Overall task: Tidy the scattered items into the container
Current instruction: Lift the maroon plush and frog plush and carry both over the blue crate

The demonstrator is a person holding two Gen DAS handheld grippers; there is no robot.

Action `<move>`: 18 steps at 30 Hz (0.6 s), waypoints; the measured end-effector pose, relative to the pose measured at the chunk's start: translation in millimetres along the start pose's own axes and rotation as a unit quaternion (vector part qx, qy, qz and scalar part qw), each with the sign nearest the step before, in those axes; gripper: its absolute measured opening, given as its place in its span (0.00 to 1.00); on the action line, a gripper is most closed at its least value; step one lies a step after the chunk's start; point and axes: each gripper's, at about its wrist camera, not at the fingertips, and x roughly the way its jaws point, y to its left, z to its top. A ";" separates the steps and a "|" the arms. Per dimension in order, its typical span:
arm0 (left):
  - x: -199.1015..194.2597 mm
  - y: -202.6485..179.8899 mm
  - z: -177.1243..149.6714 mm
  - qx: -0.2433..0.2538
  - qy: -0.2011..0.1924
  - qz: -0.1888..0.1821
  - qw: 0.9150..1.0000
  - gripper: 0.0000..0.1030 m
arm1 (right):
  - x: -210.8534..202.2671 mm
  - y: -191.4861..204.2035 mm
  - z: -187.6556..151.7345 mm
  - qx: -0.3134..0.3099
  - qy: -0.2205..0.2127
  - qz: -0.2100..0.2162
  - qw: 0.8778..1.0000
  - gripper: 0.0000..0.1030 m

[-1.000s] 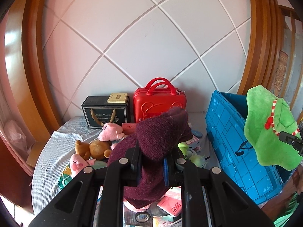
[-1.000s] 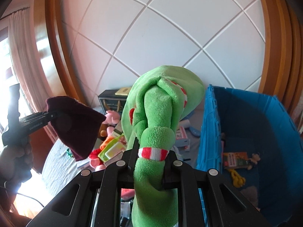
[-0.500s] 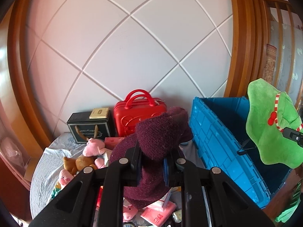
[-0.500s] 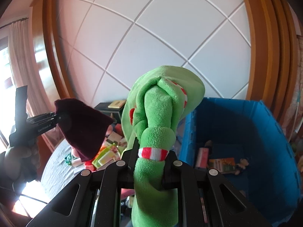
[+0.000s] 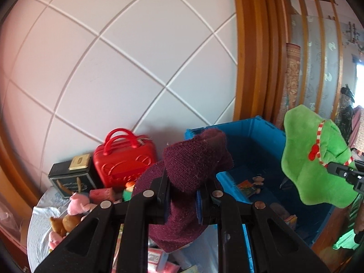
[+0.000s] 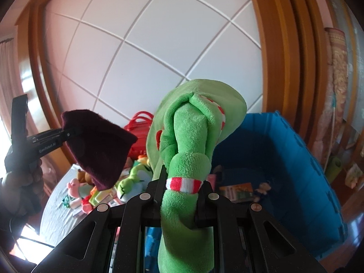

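Observation:
My left gripper (image 5: 182, 193) is shut on a maroon knitted cloth (image 5: 193, 166) and holds it in the air near the left wall of the blue crate (image 5: 252, 125). My right gripper (image 6: 183, 195) is shut on a green plush toy (image 6: 188, 141) with a red and white striped band, held up in front of the blue crate (image 6: 295, 150). The green plush (image 5: 314, 159) also shows at the right in the left wrist view. The maroon cloth (image 6: 100, 145) and the left gripper (image 6: 66, 134) show at the left in the right wrist view.
The crate holds a booklet (image 6: 236, 191) and a small doll (image 6: 264, 187). A red case (image 5: 125, 157) and a black box (image 5: 72, 179) stand by the wall. Plush toys (image 5: 77, 207) and several small packets (image 6: 100, 198) lie on the grey cloth-covered table (image 6: 56, 207).
Both grippers have moved right with their loads. The blue crate now fills more of each view and its inside shows. Grips are unchanged.

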 end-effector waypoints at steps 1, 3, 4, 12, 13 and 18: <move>3.7 -7.2 4.3 0.004 -0.001 -0.005 1.000 0.16 | -2.5 -5.6 -1.9 0.005 0.000 -0.005 1.000 0.16; 10.2 -21.5 12.4 0.012 -0.003 -0.016 1.000 0.16 | -4.9 -16.9 -4.6 0.012 0.000 -0.012 1.000 0.16; 14.0 -29.7 16.5 0.017 -0.004 -0.022 1.000 0.16 | -6.7 -23.1 -6.6 0.017 0.000 -0.016 1.000 0.16; 47.8 -85.6 35.2 0.052 0.006 -0.063 0.997 0.16 | -9.6 -61.8 -18.2 0.051 0.005 -0.043 0.998 0.16; 51.6 -91.9 36.1 0.057 0.008 -0.068 0.996 0.16 | -10.2 -67.9 -19.8 0.055 0.006 -0.048 0.997 0.16; 70.9 -126.1 44.2 0.079 0.015 -0.094 0.992 0.16 | -10.0 -96.2 -26.1 0.074 0.010 -0.069 0.995 0.16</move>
